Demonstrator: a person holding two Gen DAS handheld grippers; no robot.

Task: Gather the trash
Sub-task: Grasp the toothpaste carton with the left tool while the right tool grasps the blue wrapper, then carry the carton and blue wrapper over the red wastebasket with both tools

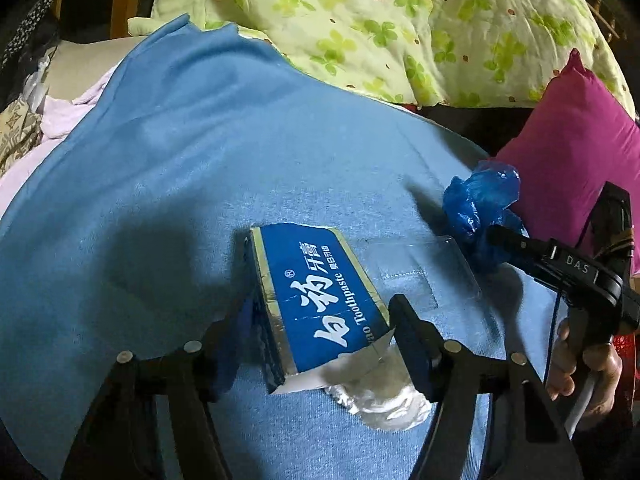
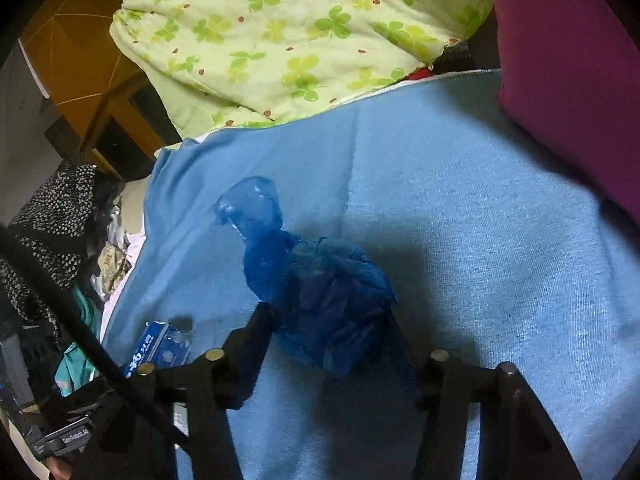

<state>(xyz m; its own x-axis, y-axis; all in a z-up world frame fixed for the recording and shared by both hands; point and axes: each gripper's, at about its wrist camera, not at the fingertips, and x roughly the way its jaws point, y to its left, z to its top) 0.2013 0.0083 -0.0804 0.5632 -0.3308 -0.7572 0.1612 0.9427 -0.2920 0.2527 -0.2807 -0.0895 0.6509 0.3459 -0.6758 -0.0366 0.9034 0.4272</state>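
Left claw [image 1: 320, 344] straddles a toothpaste box [image 1: 316, 300] on the blue blanket [image 1: 180, 160], its jaws set wide on either side of the carton; whether the pads press it cannot be told. Beyond the blanket lie a green clover quilt [image 1: 380, 20] and a magenta pillow [image 1: 572, 132]. The box lies flat, its long axis running from the claw away toward the quilt, its torn near end spilling crumpled white wrapping [image 1: 380, 400]. A clear plastic tray [image 1: 424, 268] lies just beside the box, on its right.

Right claw [image 2: 332, 336], seen from its own camera, has its jaws at a middling gap around a crumpled blue plastic bag [image 2: 320, 304], both fingers touching the bag's sides. The bag rests on the blanket near the pillow, with a loose tail pointing up and left toward the quilt. A hand [image 1: 584, 364] grips the right tool's handle.
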